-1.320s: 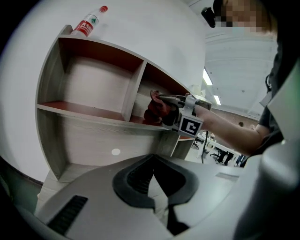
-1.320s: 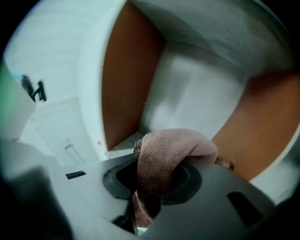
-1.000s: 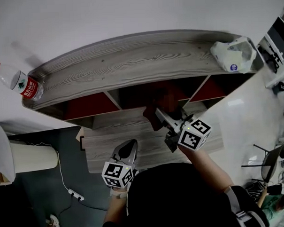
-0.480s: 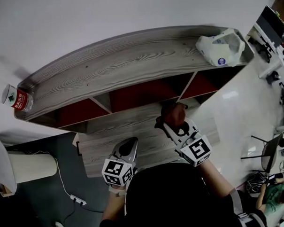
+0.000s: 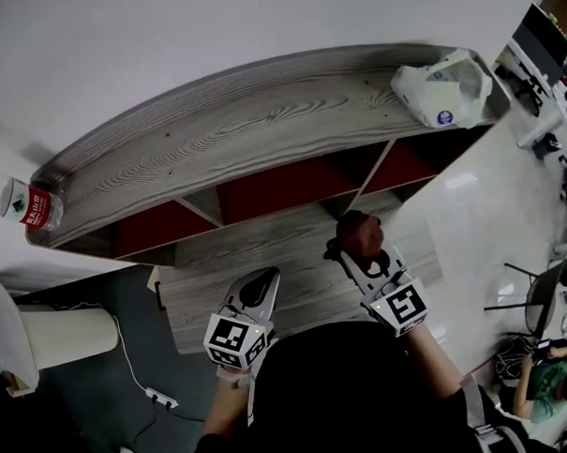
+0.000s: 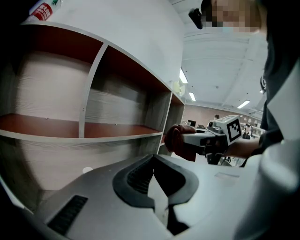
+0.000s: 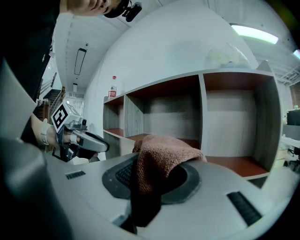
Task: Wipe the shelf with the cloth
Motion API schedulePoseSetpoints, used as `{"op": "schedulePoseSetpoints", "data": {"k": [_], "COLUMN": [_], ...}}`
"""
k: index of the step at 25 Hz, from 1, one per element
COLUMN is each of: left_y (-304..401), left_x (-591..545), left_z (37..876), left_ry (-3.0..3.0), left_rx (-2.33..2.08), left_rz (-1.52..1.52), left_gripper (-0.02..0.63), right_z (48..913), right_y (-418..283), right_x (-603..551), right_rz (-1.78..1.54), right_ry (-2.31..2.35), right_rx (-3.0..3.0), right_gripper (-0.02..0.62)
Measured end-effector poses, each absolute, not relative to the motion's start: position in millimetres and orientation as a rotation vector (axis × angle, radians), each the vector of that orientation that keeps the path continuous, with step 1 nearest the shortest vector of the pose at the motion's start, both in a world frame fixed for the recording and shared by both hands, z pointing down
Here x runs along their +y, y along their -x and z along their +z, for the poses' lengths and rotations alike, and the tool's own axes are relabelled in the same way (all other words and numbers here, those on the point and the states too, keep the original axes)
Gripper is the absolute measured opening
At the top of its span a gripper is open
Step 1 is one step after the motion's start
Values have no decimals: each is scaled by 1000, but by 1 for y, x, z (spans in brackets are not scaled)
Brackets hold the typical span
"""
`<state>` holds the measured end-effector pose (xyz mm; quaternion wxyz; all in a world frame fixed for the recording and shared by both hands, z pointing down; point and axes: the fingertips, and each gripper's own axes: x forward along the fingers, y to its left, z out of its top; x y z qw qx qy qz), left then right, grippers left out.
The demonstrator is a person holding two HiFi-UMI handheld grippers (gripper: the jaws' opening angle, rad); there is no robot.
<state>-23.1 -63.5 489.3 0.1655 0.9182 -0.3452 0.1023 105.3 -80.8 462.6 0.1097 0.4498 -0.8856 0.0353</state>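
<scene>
Showing three red-floored compartments in one shelf (image 5: 260, 128), one bottle (image 5: 29, 206) standing at its top's left end, one bag (image 5: 443, 87) at the right, contents unclear. Pinching the single cloth (image 5: 359, 234) in the right gripper (image 5: 362, 257), jaws just loosening slightly, near the middle-right divider, long axis along the jaws, bunched end pointing far. Holding the left gripper (image 5: 256, 288) closed, empty.

Dim and grey-toned throughout. Heavily fisheye-bent toward the edges, bowing the shelf (image 5: 260, 128). Lit from ceiling strips (image 7: 255, 32), glaring white in both gripper views. Deeply shadowed inside the compartments; soft close up, black in the corners.
</scene>
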Motion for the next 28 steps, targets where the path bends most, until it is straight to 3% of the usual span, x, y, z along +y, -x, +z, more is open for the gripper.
{"op": "schedulePoseSetpoints", "data": {"k": [28], "left_y": [37], "left_x": [-86], "left_z": [469], "left_ry": [-2658], "left_rx": [-1093], "left_rz": [232], "left_gripper": [5], "right_z": [445], "right_y": [-95], "right_x": [-100], "right_rz": [59], "right_ry": [-1290], "right_rx": [-2695], "right_gripper": [83]}}
